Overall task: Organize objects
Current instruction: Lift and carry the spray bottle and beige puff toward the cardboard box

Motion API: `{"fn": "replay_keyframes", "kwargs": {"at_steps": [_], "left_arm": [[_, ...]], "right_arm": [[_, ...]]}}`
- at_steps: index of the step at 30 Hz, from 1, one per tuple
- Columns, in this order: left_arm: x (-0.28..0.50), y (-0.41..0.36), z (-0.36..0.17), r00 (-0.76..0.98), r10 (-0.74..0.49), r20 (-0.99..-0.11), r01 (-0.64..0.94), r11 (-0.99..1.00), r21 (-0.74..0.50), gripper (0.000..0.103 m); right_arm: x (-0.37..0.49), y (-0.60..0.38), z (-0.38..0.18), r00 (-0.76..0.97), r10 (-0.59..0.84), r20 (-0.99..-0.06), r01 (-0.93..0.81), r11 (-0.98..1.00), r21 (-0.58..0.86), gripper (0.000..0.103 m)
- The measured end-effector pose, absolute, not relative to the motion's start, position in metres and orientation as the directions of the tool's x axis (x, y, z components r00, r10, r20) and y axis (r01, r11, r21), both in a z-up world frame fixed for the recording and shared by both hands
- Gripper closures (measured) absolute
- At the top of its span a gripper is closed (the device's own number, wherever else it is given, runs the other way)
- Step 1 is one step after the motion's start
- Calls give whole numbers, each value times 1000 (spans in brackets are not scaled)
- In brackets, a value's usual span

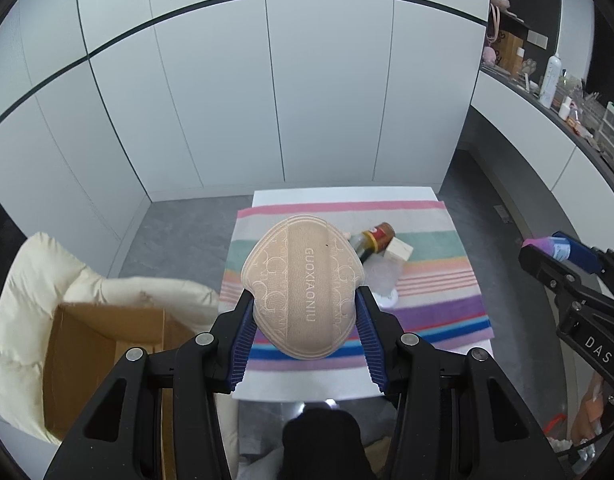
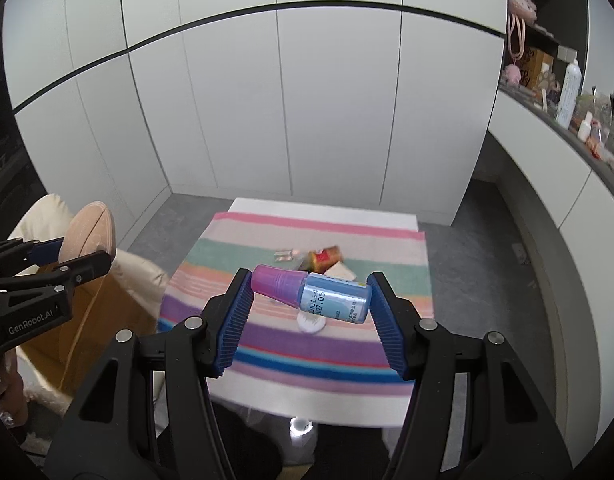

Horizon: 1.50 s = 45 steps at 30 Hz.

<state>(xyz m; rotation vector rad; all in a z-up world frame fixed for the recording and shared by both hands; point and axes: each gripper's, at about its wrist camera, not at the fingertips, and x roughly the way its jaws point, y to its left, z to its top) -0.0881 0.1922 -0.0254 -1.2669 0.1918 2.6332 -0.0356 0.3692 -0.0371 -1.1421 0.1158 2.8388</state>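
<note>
Fingers of the left gripper are clenched on a tan padded insert, their blue ribbed pads pressing its two side edges so that it is held up in the air, its printed face toward the wrist camera. From the right wrist view the same insert shows edge-on, out past the left border of the desk. Below and to the left of it an open cardboard box sits on a cream cushioned chair just beside the desk.

On the white desk lies a striped cloth in pink, green, purple and blue bands. Near its middle a dark bottle with a red and gold label lies on its side, touching a small pale box. Nearer the front a round white disc rests on the cloth, with something clear and crinkled just behind it in the left wrist view; I cannot tell what that is.

To the right, the right gripper has its fingers grasping a small blue bottle with a pink cap, held crosswise above the cloth, cap against the left pad and base against the right one. Far right, a long dark shelf along the wall carries bottles and assorted clutter.
</note>
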Motion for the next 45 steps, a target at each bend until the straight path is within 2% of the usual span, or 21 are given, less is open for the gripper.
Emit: {"fn": "replay_keyframes", "kwargs": {"at_steps": [20, 31, 45], "left_arm": [[0, 162, -36, -589, 145, -795, -273, -962, 27, 54], [5, 150, -60, -541, 117, -833, -250, -968, 27, 54], [9, 146, -55, -544, 127, -829, -247, -969, 14, 54]], "right_arm": [[65, 342, -58, -678, -24, -735, -84, -990, 110, 42], [95, 353, -79, -636, 1, -771, -124, -987, 102, 42], [92, 341, -81, -630, -11, -777, -100, -991, 95, 42]]}}
